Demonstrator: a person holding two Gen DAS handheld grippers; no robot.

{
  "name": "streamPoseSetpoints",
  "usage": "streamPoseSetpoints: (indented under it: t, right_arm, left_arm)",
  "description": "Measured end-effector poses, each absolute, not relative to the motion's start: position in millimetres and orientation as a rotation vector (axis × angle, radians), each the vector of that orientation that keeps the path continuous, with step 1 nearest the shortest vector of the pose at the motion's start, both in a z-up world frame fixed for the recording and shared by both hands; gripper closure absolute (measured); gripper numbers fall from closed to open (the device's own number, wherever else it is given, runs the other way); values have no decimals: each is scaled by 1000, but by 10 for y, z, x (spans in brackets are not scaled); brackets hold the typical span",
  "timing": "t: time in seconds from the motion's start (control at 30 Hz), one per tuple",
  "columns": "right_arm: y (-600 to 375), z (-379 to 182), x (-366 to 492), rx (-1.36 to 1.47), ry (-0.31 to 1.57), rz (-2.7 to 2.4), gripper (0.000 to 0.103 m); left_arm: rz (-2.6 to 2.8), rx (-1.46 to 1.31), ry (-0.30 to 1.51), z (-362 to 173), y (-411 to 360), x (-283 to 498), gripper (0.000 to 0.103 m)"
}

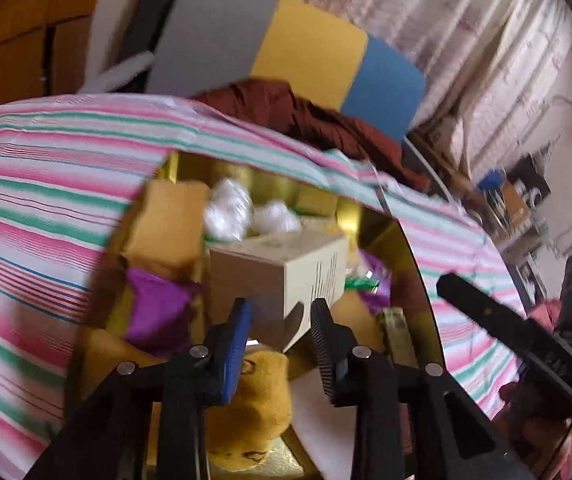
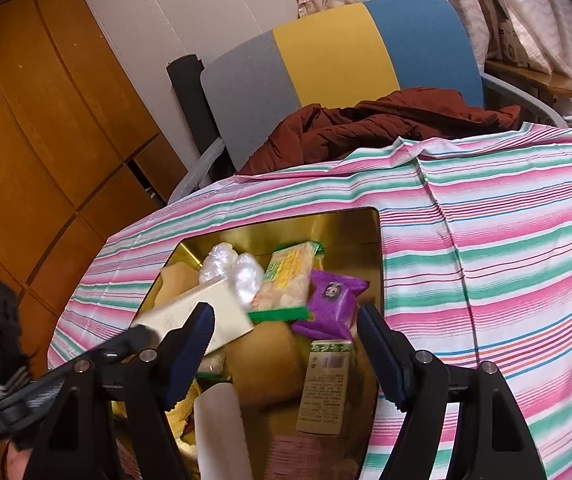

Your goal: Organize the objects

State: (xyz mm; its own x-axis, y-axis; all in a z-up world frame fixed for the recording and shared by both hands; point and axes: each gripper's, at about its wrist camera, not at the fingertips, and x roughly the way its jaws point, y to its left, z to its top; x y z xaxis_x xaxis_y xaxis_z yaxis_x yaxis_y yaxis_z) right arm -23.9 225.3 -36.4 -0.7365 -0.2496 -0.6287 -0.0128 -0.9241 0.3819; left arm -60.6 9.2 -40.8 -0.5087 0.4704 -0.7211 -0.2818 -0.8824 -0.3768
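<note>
A gold tin (image 2: pixel 350 232) sits on the striped cloth and holds snack packets. In the left wrist view my left gripper (image 1: pixel 281 312) is shut on a cream cardboard box (image 1: pixel 281 276), held over the tin (image 1: pixel 382 236). The box shows in the right wrist view (image 2: pixel 201 316) with the left gripper's arm at its left end. My right gripper (image 2: pixel 286 320) is open and empty above the tin, over a purple packet (image 2: pixel 332 304) and a tan packet (image 2: pixel 324 392). White wrapped balls (image 1: pixel 233 208) lie at the tin's far side.
The pink, green and white striped cloth (image 2: pixel 486 264) covers the table. A chair with a grey, yellow and blue back (image 2: pixel 338 52) stands behind, with a dark red jacket (image 2: pixel 386 120) on it. A wooden cabinet (image 2: pixel 25 140) is on the left.
</note>
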Motion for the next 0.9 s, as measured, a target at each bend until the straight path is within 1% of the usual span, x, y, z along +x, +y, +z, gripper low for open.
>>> streamPoseSetpoints:
  t: [0.07,0.17,0.23,0.3,0.43,0.5,0.6,0.67,0.73,0.8,0.83,0.9]
  right_arm:
    - [2245,-357,-224,1077,-546,-2759,28]
    - [2247,-341,-211,1082,-540,-2760,28]
    - [2241,-329,-200,1091,-528,-2764,28]
    - [2219,-311,-196,1095,-507,-2769,28]
    - [2147,-282,-189,1114,-449,-2780,28]
    - [2096,-273,-191,1144,-415,-2775,27]
    - [2021,-252,-169,1175,-380,-2769,20]
    - [1958,-221,-141,1190,-346,-2777,16]
    - [1910,-193,-110,1201,-326,-2790,9]
    - [1861,-174,-87,1220,-309,-2797,2]
    - [1838,-165,-78,1230,-301,-2798,0]
    - [1787,-148,-56,1248,-294,-2792,0]
  left_arm:
    - [2366,-1274,-260,-494,164,-597,73]
    - [2328,-1316,-275,-564,174,-547,73]
    - [2351,-1308,-281,-522,128,-450,70]
    - [2391,-1294,-287,-459,78,-384,64]
    - [2457,-1264,-364,-316,-71,-248,61]
    - [2495,-1260,-357,-260,-91,-231,59]
    - [2571,-1254,-317,-181,-125,-156,58]
    - [2640,-1282,-252,-164,-136,-137,58]
    - [2699,-1325,-189,-161,-140,-127,58]
    - [2715,-1337,-172,-155,-148,-106,58]
    - [2722,-1339,-170,-148,-156,-89,58]
    - [2735,-1345,-158,-128,-163,-60,58]
